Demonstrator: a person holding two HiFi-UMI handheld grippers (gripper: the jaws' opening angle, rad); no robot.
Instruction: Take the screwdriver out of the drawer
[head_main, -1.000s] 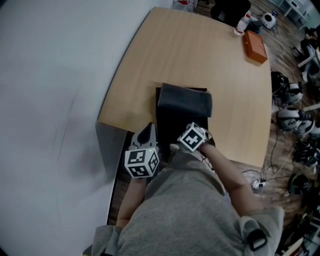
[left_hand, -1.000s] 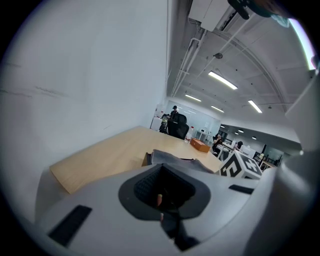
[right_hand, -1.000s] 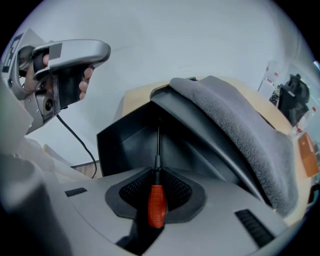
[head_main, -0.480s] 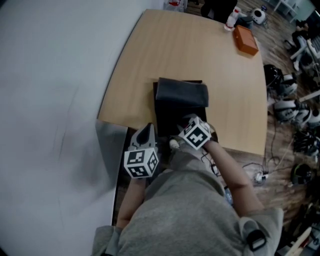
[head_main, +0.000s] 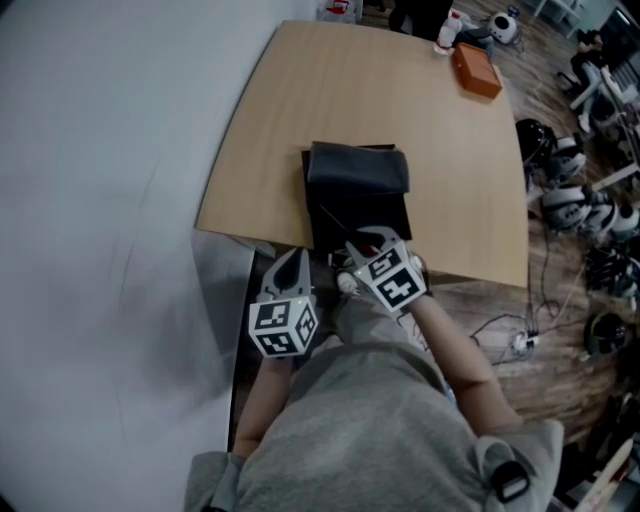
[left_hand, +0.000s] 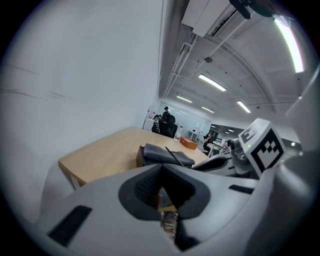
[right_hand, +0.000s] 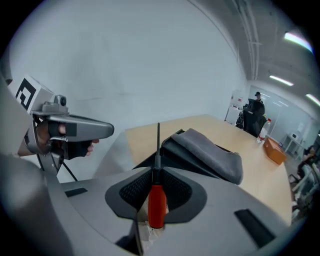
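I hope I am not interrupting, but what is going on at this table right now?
A person is working with a hand-held gripper in each hand. The right gripper is shut on a red-handled screwdriver, whose shaft points out past the jaws and appears clear of the black drawer on the wooden table. A folded grey cloth lies on top of the drawer unit. The left gripper holds nothing and hangs beside the table's near edge.

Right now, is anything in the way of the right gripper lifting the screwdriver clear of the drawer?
Nothing visible does. The right gripper is shut on the screwdriver, whose shaft stands free above the black drawer. The grey cloth lies off to one side of it.
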